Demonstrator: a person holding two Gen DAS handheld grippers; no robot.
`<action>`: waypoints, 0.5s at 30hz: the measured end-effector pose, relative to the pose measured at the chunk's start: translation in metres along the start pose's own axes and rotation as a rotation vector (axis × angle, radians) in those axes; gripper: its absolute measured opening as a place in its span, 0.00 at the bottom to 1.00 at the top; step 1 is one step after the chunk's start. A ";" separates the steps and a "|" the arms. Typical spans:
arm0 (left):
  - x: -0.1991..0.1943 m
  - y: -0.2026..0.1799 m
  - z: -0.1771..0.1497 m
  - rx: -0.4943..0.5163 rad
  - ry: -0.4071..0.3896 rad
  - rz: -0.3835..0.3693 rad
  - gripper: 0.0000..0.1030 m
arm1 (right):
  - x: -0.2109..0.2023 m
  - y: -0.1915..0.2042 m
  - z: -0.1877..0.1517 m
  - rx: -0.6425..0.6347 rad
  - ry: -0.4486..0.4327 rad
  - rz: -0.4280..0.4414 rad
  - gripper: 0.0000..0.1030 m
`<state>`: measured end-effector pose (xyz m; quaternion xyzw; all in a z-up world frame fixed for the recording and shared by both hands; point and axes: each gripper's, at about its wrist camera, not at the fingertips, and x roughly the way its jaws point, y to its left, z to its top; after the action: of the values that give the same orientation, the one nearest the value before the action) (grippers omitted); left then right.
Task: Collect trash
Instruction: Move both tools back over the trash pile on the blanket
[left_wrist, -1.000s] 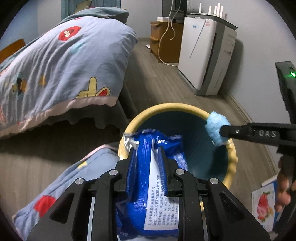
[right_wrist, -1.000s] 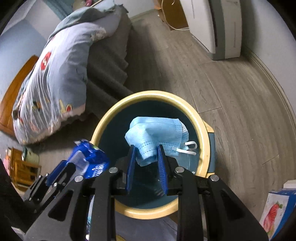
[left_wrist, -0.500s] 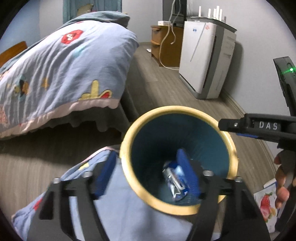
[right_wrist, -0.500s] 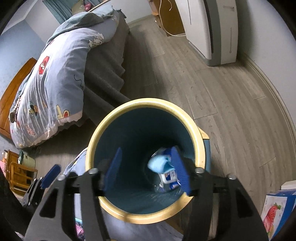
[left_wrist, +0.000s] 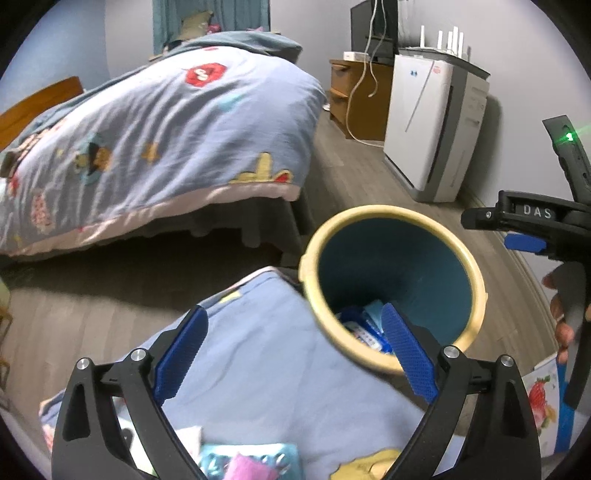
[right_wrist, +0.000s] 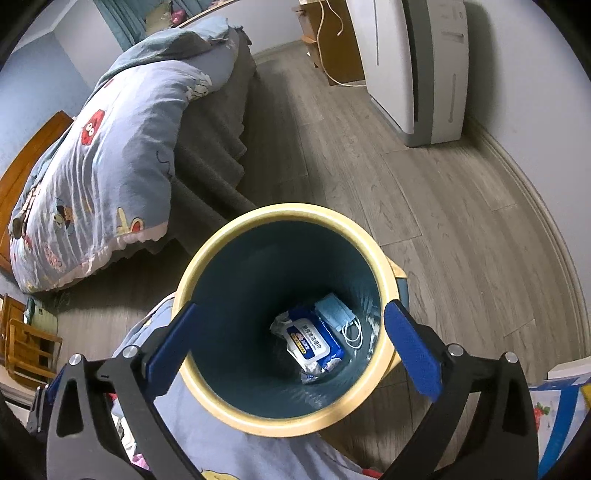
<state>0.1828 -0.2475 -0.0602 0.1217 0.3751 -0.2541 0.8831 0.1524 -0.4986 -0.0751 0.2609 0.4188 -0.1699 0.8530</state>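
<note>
A teal waste bin with a yellow rim (right_wrist: 384, 280) stands on the wooden floor; it also shows in the left wrist view (left_wrist: 476, 273). At its bottom lie a blue wipes packet (right_wrist: 314, 341) and a light blue face mask (right_wrist: 334, 312). The packet peeks out in the left wrist view (left_wrist: 364, 332). My right gripper (right_wrist: 291, 339) is open and empty above the bin mouth. My left gripper (left_wrist: 291, 350) is open and empty, over the blue quilt (left_wrist: 258, 362) beside the bin's left edge. The right gripper's body shows at the right of the left wrist view (left_wrist: 532, 218).
A bed with a cartoon-print quilt (left_wrist: 147, 140) stands to the left. A white air purifier (left_wrist: 432, 125) and a wooden cabinet (left_wrist: 354, 96) stand along the far wall. A strawberry-print box (left_wrist: 546, 402) lies at right. Small colourful items (left_wrist: 251, 461) lie on the near quilt.
Both grippers opened and let go: the wipes packet and the face mask fell to the bottom of the bin. The left gripper has shifted left, off the bin mouth.
</note>
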 end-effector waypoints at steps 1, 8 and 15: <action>-0.006 0.004 -0.002 0.001 -0.002 0.006 0.91 | -0.003 0.002 0.000 -0.002 -0.002 -0.001 0.94; -0.061 0.039 -0.022 -0.006 -0.024 0.073 0.92 | -0.041 0.034 -0.001 -0.043 -0.043 0.043 0.94; -0.122 0.076 -0.053 -0.054 -0.043 0.137 0.92 | -0.079 0.072 -0.029 -0.063 -0.048 0.163 0.94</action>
<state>0.1196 -0.1182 -0.0064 0.1179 0.3536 -0.1854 0.9092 0.1240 -0.4177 -0.0043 0.2632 0.3809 -0.0931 0.8815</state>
